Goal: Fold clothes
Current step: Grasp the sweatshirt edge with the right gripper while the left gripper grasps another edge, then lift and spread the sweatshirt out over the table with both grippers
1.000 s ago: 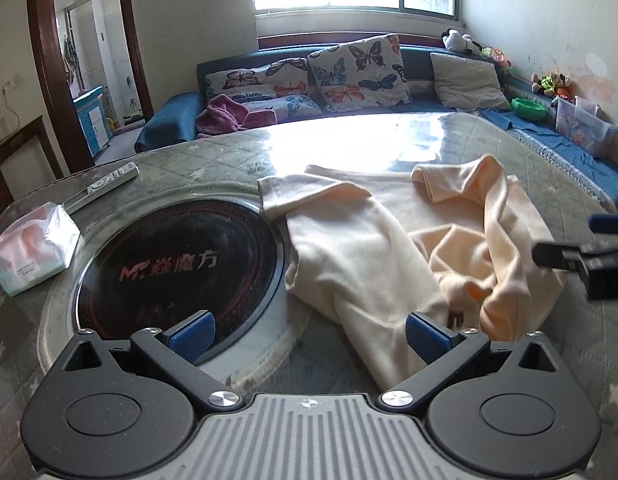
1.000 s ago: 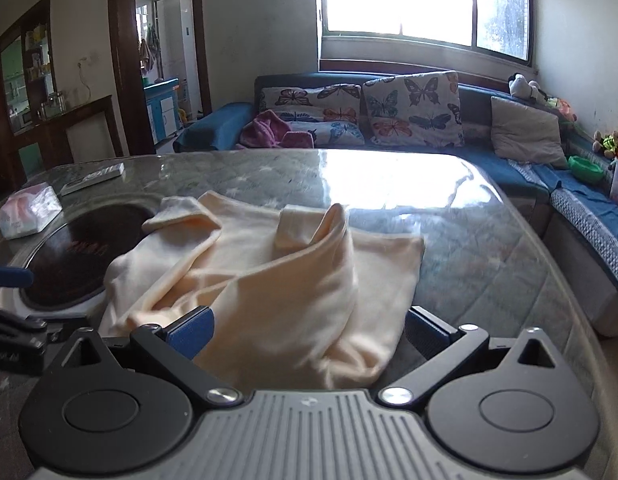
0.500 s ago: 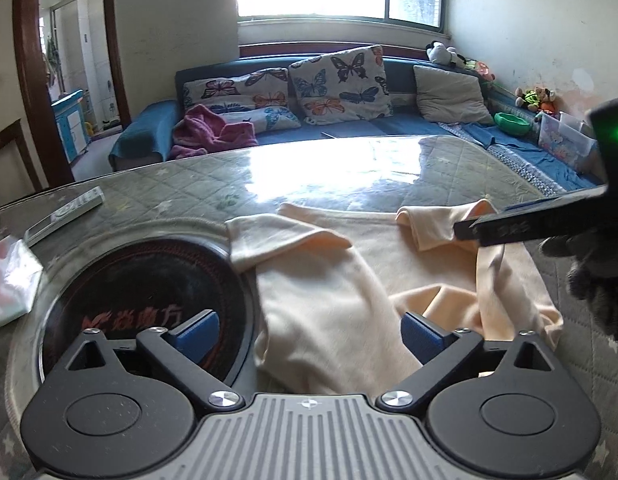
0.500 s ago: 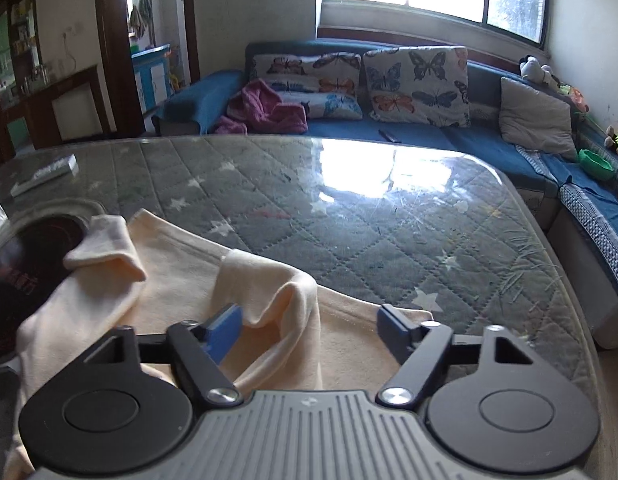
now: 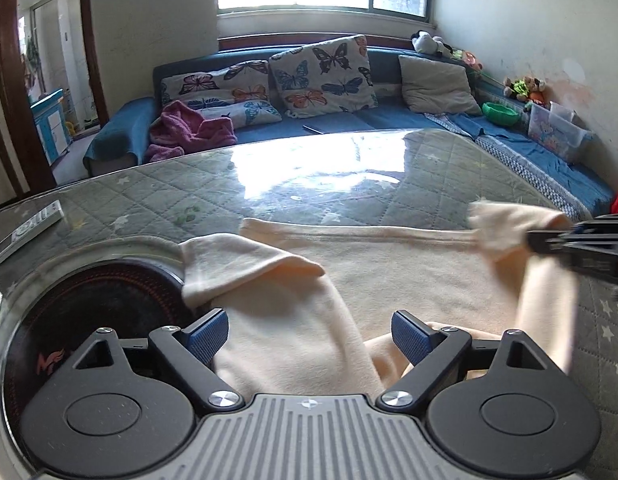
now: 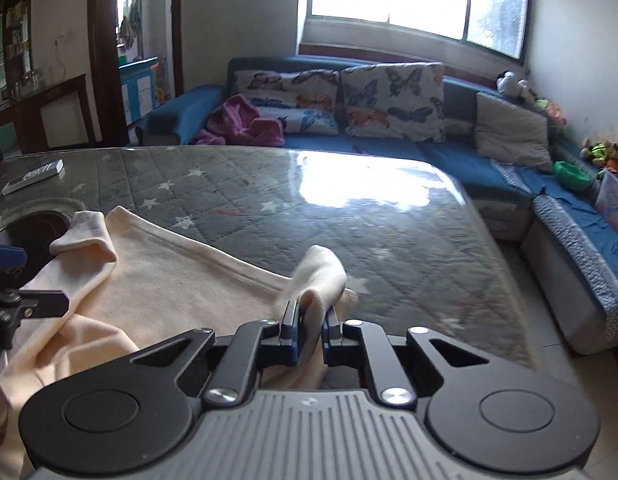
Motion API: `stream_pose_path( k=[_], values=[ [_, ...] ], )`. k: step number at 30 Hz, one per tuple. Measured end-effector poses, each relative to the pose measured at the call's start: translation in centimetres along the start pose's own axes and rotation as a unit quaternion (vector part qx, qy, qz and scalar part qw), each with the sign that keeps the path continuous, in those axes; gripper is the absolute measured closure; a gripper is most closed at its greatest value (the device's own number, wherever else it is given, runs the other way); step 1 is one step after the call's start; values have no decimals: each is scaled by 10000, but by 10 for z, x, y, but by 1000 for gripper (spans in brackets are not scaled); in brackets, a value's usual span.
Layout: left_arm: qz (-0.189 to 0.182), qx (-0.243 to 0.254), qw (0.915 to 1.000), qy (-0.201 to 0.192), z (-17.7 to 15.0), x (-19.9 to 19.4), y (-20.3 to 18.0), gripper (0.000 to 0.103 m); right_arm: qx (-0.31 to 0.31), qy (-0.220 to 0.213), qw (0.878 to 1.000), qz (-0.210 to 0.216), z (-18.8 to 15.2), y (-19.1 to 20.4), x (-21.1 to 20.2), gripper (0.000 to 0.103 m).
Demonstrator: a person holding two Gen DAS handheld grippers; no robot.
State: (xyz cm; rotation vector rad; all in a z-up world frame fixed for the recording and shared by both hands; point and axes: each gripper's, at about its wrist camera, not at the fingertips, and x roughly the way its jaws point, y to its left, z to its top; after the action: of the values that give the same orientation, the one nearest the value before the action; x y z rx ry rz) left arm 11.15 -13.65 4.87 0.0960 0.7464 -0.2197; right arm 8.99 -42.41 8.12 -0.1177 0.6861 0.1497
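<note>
A cream garment lies crumpled on the glass-topped table. My right gripper is shut on a raised fold of the garment at its right side and lifts it off the table. In the left wrist view the right gripper shows at the right edge, pinching that fold. My left gripper is open, low over the garment's near left part, with cloth between its blue fingertips. A folded sleeve lies just ahead of it.
A round black hotplate is set into the table at the left, partly under the garment. A white remote lies at the far left. A blue sofa with butterfly cushions stands behind the table.
My right gripper has closed on a fold of the garment and raised it to the right. My left gripper has moved in lower over the cloth, still open.
</note>
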Motion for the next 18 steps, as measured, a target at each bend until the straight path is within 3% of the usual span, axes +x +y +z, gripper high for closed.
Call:
stream_pose_path(
  k=[8,10,16,18],
  values=[
    [-133,127,9997,149,-11,3,-8,34,211,-255,9982,-493,-42,-32,-67,94],
    [-155,140,9996,197,-14,3,-7,52,299,-273,9973,-613,-55,-37,-80,94],
    [-215,152,9994,225,-22,-4,-3,91,803,-110,9929,-868,-94,-53,-97,94],
    [-209,124,9996,175,-24,-10,1,95,941,-85,9912,-923,-101,-58,-99,94]
  ],
)
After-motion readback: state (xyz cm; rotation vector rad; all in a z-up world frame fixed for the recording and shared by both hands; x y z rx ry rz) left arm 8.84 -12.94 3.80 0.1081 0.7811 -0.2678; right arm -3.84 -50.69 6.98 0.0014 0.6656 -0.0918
